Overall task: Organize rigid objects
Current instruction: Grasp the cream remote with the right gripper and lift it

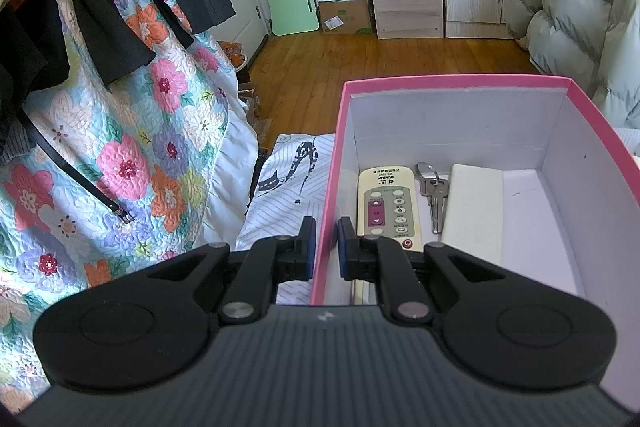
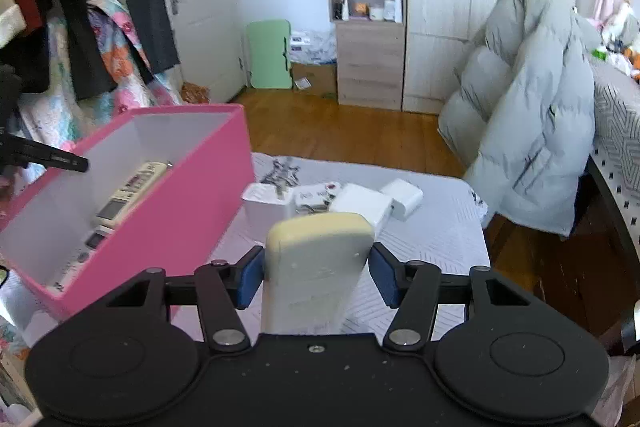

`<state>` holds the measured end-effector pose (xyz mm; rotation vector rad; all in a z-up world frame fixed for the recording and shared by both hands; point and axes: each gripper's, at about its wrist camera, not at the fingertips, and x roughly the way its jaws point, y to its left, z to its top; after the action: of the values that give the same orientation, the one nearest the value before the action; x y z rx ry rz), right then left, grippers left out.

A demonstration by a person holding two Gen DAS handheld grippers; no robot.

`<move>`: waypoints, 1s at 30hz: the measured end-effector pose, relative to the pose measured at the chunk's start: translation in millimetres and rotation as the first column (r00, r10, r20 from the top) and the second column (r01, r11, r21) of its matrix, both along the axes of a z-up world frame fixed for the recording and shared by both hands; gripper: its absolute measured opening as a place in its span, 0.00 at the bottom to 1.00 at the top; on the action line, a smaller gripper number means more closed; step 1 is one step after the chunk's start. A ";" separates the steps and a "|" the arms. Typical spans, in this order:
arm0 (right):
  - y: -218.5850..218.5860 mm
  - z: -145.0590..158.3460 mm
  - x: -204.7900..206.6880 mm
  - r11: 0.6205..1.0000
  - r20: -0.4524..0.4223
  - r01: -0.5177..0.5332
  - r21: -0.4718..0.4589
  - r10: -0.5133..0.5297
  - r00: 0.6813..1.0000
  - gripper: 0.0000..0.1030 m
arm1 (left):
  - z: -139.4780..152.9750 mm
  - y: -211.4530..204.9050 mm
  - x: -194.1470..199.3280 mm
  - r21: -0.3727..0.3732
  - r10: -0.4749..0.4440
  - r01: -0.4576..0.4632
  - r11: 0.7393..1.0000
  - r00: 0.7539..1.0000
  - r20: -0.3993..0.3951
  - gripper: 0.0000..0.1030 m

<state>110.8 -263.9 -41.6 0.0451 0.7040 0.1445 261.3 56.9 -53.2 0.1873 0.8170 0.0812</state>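
Observation:
A pink box [image 1: 340, 131] with a white inside stands on the bed. My left gripper [image 1: 326, 247] is shut on its left wall, one pad outside, one inside. In the box lie a cream remote [image 1: 388, 207], a pair of keys [image 1: 434, 195] and a white block [image 1: 474, 211]. In the right wrist view the pink box [image 2: 180, 211] is at the left, with remotes [image 2: 132, 187] inside. My right gripper [image 2: 316, 275] is shut on a cream remote [image 2: 316, 259], held above the bed. Several white chargers [image 2: 360, 203] and a key bunch [image 2: 282, 171] lie on the bed beyond it.
A floral quilt [image 1: 120, 147] and dark clothes [image 1: 80, 7] hang at the left. A grey puffer coat [image 2: 528, 131] hangs over the bed end at the right. Wooden floor [image 2: 352, 131], a cabinet [image 2: 370, 63] and a green board [image 2: 268, 55] lie beyond the bed.

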 end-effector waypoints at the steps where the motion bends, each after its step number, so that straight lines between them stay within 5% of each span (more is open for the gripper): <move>1: 1.6 2.2 -1.2 1.000 0.008 -0.005 -0.003 0.005 1.000 0.59 | 0.1 0.1 0.1 -0.001 0.000 0.000 1.000 1.000 0.000 0.10; 16: -3.2 -0.3 -8.7 0.997 -0.056 0.047 0.064 -0.044 0.997 0.58 | 2.1 -1.8 0.0 -0.014 -0.005 0.005 1.000 1.000 0.007 0.10; 24: 21.3 52.4 -4.5 0.998 0.068 -0.067 -0.015 0.068 0.995 0.58 | 2.9 -1.9 0.6 -0.017 -0.004 0.004 1.000 1.000 0.008 0.10; 30: 62.1 102.6 7.5 0.965 0.229 -0.261 0.036 0.246 0.942 0.58 | 4.4 -0.6 1.1 -0.027 0.002 -0.002 1.000 1.000 0.003 0.10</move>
<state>118.4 -201.8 60.9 0.0005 0.4779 0.4150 262.4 56.3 -48.8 0.1609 0.8147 0.0721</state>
